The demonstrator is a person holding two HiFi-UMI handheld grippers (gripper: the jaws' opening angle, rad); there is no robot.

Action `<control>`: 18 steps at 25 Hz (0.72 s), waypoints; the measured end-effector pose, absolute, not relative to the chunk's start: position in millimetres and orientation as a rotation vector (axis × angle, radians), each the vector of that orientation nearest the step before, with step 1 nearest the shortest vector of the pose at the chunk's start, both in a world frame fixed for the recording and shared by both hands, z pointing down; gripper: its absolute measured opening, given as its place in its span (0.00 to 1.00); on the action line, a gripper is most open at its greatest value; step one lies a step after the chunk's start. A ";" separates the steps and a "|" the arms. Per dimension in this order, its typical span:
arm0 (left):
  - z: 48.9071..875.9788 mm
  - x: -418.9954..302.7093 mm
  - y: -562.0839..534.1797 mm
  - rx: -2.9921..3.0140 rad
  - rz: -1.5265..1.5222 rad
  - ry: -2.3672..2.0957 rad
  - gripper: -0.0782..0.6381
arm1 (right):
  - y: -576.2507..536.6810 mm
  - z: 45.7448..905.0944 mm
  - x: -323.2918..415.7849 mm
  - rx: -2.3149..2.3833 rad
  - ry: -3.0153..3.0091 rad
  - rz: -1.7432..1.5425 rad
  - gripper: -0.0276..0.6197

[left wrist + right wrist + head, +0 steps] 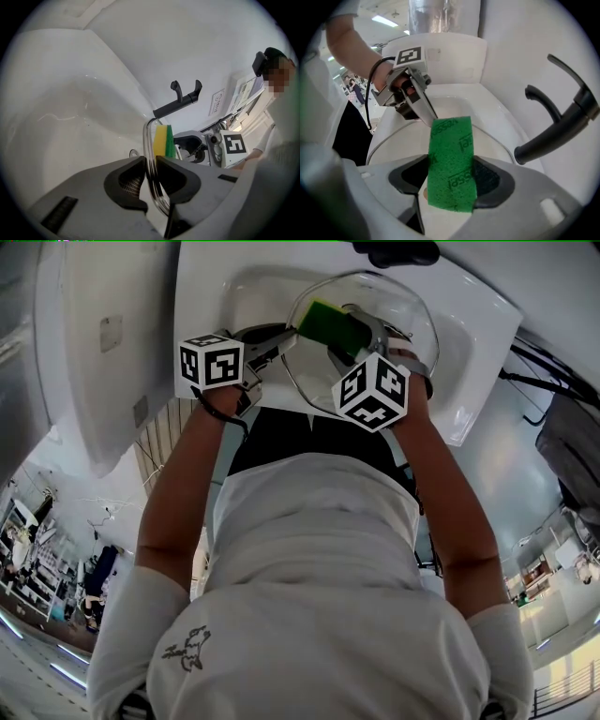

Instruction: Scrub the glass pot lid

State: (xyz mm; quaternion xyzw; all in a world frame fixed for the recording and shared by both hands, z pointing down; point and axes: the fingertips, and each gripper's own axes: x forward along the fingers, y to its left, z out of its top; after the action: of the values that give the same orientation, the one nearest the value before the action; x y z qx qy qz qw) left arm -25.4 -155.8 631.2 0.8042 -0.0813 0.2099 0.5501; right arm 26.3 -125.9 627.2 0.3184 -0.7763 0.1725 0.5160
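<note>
Glass lid (417, 310) barely discernible against sink (473, 329), sponge (328, 324) overlapping it

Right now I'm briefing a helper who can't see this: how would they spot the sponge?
Start at the white sink under the black faucet. Over its basin the left tool grips a glass lid by its rim, and the right tool clamps the sponge beside that lid. It is the only coloured thing: green scouring face, yellow back.

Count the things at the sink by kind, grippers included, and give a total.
Gripper: 2 (left gripper, right gripper)
Glass pot lid: 1
Sponge: 1
Tap: 1
Sink: 1
Total: 6
</note>
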 end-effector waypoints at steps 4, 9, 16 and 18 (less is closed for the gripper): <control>630.8 -23.5 -156.0 1.907 0.491 -0.201 0.21 | -113.9 625.0 24.8 0.718 -1.898 0.353 0.49; 630.5 -21.1 -157.6 1.910 0.478 -0.212 0.20 | -96.4 626.6 16.0 0.544 -1.904 0.208 0.49; 629.4 -21.0 -158.3 1.910 0.474 -0.214 0.20 | -42.3 628.4 8.9 0.205 -1.902 0.219 0.49; 628.2 -20.1 -158.7 1.907 0.467 -0.208 0.20 | -38.7 627.9 11.8 0.166 -1.894 0.243 0.49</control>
State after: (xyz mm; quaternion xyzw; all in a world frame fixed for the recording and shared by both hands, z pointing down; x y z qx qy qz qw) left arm -20.1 -158.7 628.2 0.8059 -0.0881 0.1974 0.5511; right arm 11.8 -38.7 627.9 0.0708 -0.8085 0.1039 0.5749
